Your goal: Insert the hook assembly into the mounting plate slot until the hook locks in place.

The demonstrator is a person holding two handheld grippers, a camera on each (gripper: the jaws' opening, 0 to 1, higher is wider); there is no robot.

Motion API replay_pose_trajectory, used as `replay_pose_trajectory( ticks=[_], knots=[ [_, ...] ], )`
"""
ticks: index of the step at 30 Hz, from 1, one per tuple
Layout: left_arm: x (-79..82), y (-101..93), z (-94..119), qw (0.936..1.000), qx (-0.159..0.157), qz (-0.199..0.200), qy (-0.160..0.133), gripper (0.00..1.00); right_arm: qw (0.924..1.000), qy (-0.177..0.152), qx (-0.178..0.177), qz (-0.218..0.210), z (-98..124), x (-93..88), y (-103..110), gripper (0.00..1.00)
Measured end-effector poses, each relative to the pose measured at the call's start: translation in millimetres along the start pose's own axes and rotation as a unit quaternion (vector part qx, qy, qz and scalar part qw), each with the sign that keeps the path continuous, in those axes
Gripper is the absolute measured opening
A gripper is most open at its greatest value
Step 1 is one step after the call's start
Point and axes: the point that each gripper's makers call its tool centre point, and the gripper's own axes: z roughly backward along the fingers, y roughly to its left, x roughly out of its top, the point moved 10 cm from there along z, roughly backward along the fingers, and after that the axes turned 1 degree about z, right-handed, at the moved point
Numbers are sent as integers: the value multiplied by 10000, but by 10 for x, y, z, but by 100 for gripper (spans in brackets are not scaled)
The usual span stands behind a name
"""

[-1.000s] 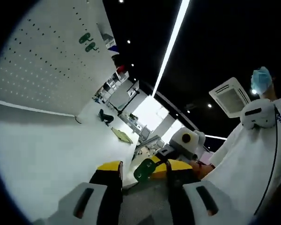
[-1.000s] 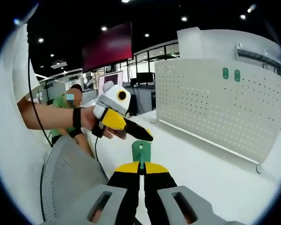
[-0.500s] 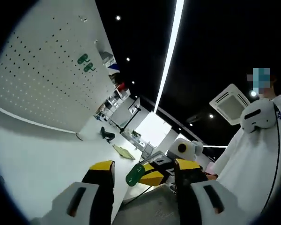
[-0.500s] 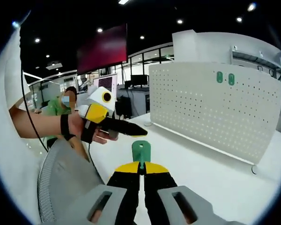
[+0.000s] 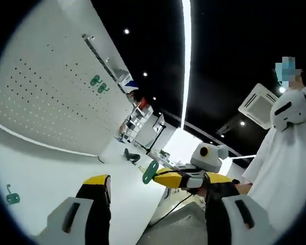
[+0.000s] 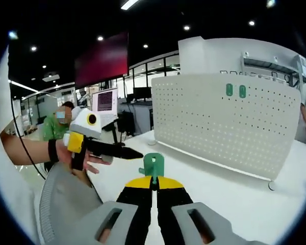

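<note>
Green hook assembly pinched upright between closed jaws of right gripper, tips pressed on its lower edge, raised above white table. Same piece seen in left gripper view at tip of right gripper, held by a hand. Left gripper spread wide, jaws holding nothing; also seen at left of right gripper view. Small green hook lying on table at far left. White pegboard standing behind, two green plates near its top edge.
</note>
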Motion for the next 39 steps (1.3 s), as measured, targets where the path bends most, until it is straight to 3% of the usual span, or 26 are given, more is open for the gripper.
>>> replay_pose_trajectory(
  ticks=[3, 6, 13, 18, 20, 23, 31, 34, 39],
  knots=[
    [26, 62, 72, 9982, 498, -325, 37, 84, 9999, -70, -63, -115, -10, 28, -12, 1],
    [42, 51, 109, 9981, 560, -259, -17, 84, 9999, -82, -131, -67, -22, 48, -25, 1],
    [72, -42, 143, 9921, 714, -1023, 114, 77, 9987, -240, -445, -97, -44, 137, -109, 0],
    [56, -59, 137, 9927, 836, -866, -53, 87, 9972, -304, -617, -302, -71, 199, -157, 0],
    [43, -79, 134, 9906, 907, -1019, -121, 87, 9963, -333, -699, -373, -82, 222, -173, 0],
    [-6, -83, 149, 9859, 1219, -1134, 147, 88, 9952, -398, -792, -404, -101, 249, -184, 0],
    [53, -128, 159, 9798, 1274, -1527, 191, 93, 9917, -520, -1073, -483, -146, 337, -185, 0],
    [56, -127, 184, 9721, 1431, -1858, 104, 94, 9911, -514, -1138, -458, -184, 358, -159, 0],
    [4, -161, 221, 9709, 1464, -1896, 87, 96, 9895, -530, -1260, -471, -239, 408, -164, 0]
  ],
)
